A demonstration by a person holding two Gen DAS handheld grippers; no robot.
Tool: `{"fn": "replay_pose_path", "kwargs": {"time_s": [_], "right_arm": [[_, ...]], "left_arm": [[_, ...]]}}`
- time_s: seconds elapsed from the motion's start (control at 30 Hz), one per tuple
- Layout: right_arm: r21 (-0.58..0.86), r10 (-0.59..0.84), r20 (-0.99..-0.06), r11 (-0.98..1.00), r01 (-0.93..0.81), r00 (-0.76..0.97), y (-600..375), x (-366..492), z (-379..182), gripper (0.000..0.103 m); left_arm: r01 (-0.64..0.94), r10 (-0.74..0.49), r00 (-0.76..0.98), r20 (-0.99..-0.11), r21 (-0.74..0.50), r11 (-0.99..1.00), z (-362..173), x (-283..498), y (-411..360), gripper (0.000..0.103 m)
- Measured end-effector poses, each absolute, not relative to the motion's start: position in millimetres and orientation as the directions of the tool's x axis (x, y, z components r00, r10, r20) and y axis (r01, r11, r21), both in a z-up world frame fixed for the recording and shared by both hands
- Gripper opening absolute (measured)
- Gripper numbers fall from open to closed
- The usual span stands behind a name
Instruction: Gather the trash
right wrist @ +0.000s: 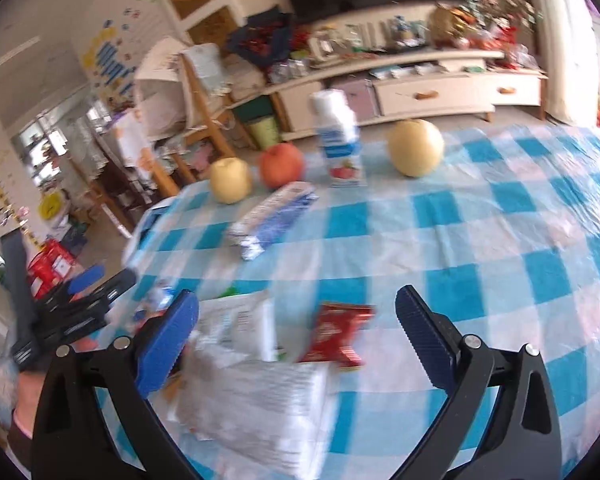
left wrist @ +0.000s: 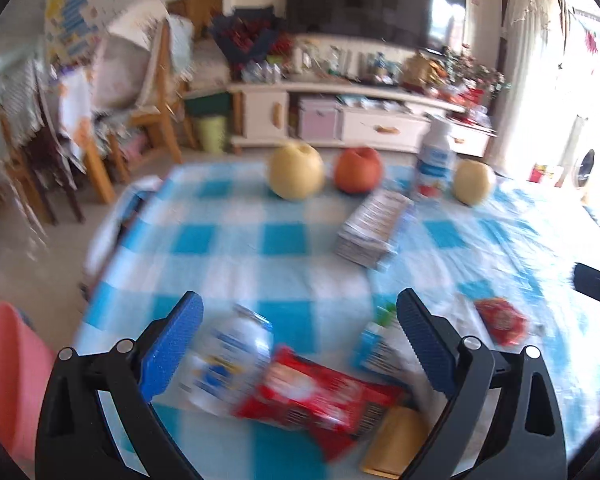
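Note:
My left gripper (left wrist: 300,299) is open, low over the near edge of the blue-checked tablecloth (left wrist: 284,240). Between and just past its fingers lie a blurred white-and-blue can (left wrist: 228,360), a long red wrapper (left wrist: 320,396) and a small blue carton (left wrist: 376,344). A small red packet (left wrist: 500,320) lies to the right. My right gripper (right wrist: 297,296) is open too. A crumpled white bag (right wrist: 260,400) and a white wrapper (right wrist: 240,324) sit by its left finger, with the small red packet (right wrist: 336,336) between the fingers. The left gripper (right wrist: 80,300) shows at the far left.
At the table's far side stand two yellow pears (left wrist: 296,170) (left wrist: 474,182), a red apple (left wrist: 358,170) and a white bottle (left wrist: 436,160). A silver-blue pack (left wrist: 374,228) lies mid-table. A pink object (left wrist: 4,360) is at the left, off the table. Chairs and a TV cabinet lie beyond.

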State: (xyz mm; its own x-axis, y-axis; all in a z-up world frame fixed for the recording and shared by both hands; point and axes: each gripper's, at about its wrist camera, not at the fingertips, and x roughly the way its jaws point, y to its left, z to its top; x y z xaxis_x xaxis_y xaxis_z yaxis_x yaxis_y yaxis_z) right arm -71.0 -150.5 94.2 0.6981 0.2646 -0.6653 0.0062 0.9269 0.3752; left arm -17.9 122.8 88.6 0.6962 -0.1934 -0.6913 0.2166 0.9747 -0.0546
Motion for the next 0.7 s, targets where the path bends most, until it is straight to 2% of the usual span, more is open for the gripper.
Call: {"fn": "replay_pose_path", "kwargs": {"time_s": [0.13, 0.23, 0.37, 0.5, 0.57, 0.7], "right_arm": [[0.419, 0.274, -0.696, 0.905, 0.066, 0.664, -174.7, -63.7, 81.9, 0.099], [0.441, 0.286, -0.701, 0.894, 0.081, 0.653, -182.8, -62.3, 77.4, 0.099], [0.456, 0.307, -0.708, 0.887, 0.078, 0.636, -185.1, -60.5, 72.9, 0.099], [0.472, 0.332, -0.709, 0.879, 0.068, 0.622, -182.9, -60.7, 72.5, 0.099], [0.481, 0.345, -0.708, 0.874, 0.063, 0.616, -181.8, -61.3, 72.7, 0.099], [0.480, 0.358, -0.721, 0.875, 0.056, 0.594, -177.1, -60.5, 70.1, 0.099]], "left_arm": [[0.280, -0.308, 0.598, -0.740, -0.167, 0.945, 79.9, -30.0, 96.4, 0.096], [0.377, -0.357, 0.559, -0.748, -0.154, 0.913, 78.3, -49.3, 66.0, 0.096], [0.588, -0.364, 0.553, -0.749, 0.042, 0.807, 75.2, -78.9, 25.6, 0.096], [0.794, -0.331, 0.497, -0.802, 0.267, 0.547, 50.2, -109.0, -7.5, 0.096], [0.824, -0.294, 0.507, -0.810, 0.355, 0.442, 38.8, -118.8, -12.4, 0.096], [0.845, -0.250, 0.492, -0.834, 0.387, 0.369, 25.2, -117.0, -14.0, 0.096]]}}
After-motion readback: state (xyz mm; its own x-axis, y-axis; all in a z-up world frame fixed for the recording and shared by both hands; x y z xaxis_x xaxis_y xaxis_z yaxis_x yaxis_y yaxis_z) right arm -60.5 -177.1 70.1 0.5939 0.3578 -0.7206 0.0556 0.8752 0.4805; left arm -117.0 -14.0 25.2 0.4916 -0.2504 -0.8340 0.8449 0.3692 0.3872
